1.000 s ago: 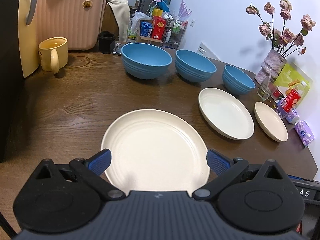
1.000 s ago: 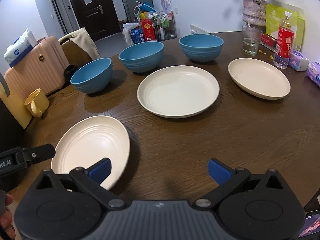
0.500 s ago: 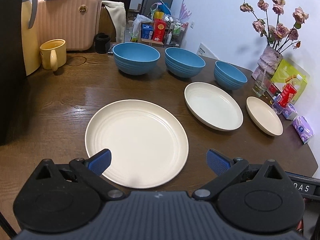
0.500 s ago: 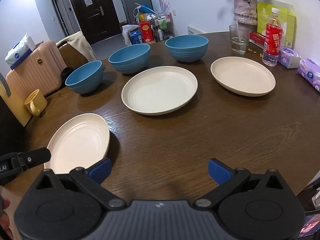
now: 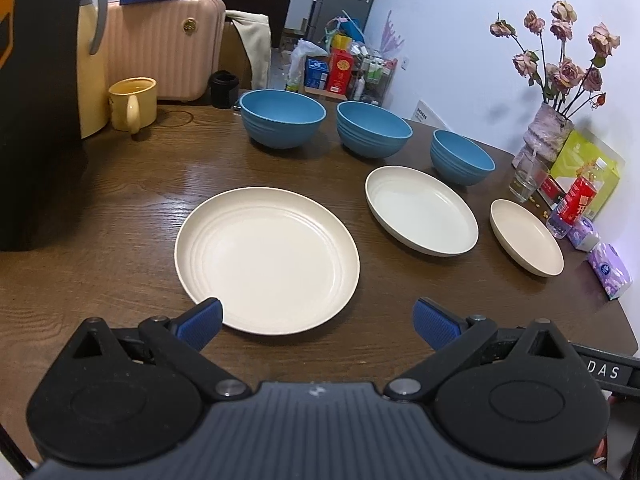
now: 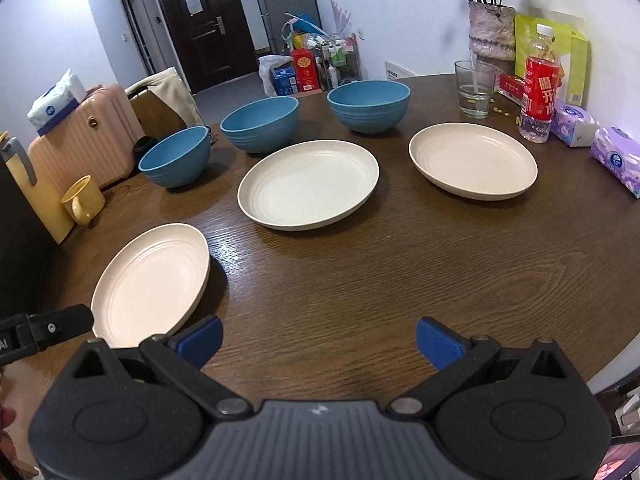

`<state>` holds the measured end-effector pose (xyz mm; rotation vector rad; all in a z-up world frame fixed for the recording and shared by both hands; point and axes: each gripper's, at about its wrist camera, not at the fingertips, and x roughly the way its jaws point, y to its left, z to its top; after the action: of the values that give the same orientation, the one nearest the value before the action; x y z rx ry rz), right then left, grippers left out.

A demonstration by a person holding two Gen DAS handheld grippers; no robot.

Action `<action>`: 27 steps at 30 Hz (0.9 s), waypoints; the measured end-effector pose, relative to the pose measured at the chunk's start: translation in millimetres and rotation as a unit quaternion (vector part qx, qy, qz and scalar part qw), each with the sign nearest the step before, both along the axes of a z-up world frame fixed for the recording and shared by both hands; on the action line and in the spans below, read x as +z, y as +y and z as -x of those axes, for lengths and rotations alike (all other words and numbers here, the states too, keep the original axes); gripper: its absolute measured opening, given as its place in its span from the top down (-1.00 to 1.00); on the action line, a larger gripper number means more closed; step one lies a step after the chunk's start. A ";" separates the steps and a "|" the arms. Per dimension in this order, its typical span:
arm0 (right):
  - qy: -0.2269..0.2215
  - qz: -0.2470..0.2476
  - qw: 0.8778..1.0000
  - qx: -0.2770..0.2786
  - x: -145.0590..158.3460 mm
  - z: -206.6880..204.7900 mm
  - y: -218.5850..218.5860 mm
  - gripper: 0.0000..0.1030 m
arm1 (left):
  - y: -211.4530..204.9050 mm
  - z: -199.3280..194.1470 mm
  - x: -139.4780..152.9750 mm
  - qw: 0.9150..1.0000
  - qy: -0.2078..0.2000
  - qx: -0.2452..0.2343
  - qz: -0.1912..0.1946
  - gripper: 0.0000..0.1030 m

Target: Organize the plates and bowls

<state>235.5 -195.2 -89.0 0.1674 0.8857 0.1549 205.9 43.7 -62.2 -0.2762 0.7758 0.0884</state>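
Your left gripper (image 5: 316,316) hangs spread and empty over the near edge of the table (image 5: 120,216), its left fingertip just over the near rim of the large cream plate (image 5: 266,258). That plate lies straight ahead of this gripper and slightly to its left; being round, it has no long axis, so any rim point will serve. Your right gripper (image 6: 318,340) is likewise spread wide with nothing between its fingers, over bare wood at the near edge. From it, the medium cream plate (image 6: 308,182) lies ahead at mid-table and the small cream plate (image 6: 474,160) ahead toward the right edge, beside the water bottle (image 6: 540,84). Three blue bowls (image 6: 260,124) stand in a row behind the plates, toward the far edge.

I judge the left gripper nearer the large plate and the right nearer the two smaller ones, so stacking would probably start from the right.

Against the frames a second ago, both grippers have drawn back and risen: the large plate then filled the gap between the left fingers, and now sits farther forward. No dish has moved.
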 end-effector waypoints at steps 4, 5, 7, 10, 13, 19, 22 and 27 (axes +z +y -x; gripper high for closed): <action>0.001 -0.003 1.000 0.002 1.9 -0.6 -3.3 -1.00 | -3.1 2.8 6.4 1.000 0.000 0.007 -0.004 -1.00; 0.001 -0.005 1.000 0.002 2.7 -1.5 -4.0 -1.00 | -3.2 2.4 8.1 1.000 0.000 0.009 -0.005 -1.00; 0.001 -0.010 1.000 0.004 4.3 -3.6 -4.5 -1.00 | -3.4 -0.1 12.2 1.000 0.001 0.012 -0.011 -1.00; 0.003 -0.016 1.000 0.006 6.0 -11.7 -4.6 -1.00 | -3.0 -6.7 18.4 1.000 0.002 0.016 -0.020 -1.00; 0.005 -0.020 1.000 0.006 6.9 -23.2 -2.0 -1.00 | 0.3 -17.0 24.1 1.000 0.000 0.018 -0.022 -1.00; 0.005 -0.021 1.000 0.007 11.5 -51.0 4.9 -1.00 | 10.4 -45.1 30.5 1.000 0.001 0.013 -0.022 -1.00; 0.005 -0.012 1.000 0.003 14.4 -66.9 8.5 -1.00 | 16.4 -61.7 32.1 1.000 -0.002 0.001 -0.014 -1.00; 0.002 -0.002 1.000 -0.018 19.4 -93.4 11.4 -1.00 | 19.9 -94.1 31.4 0.999 -0.006 -0.031 -0.010 -1.00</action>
<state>328.9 -183.9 -69.5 0.1874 0.8859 0.1227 300.0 63.6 -30.7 -0.2332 0.7713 0.0369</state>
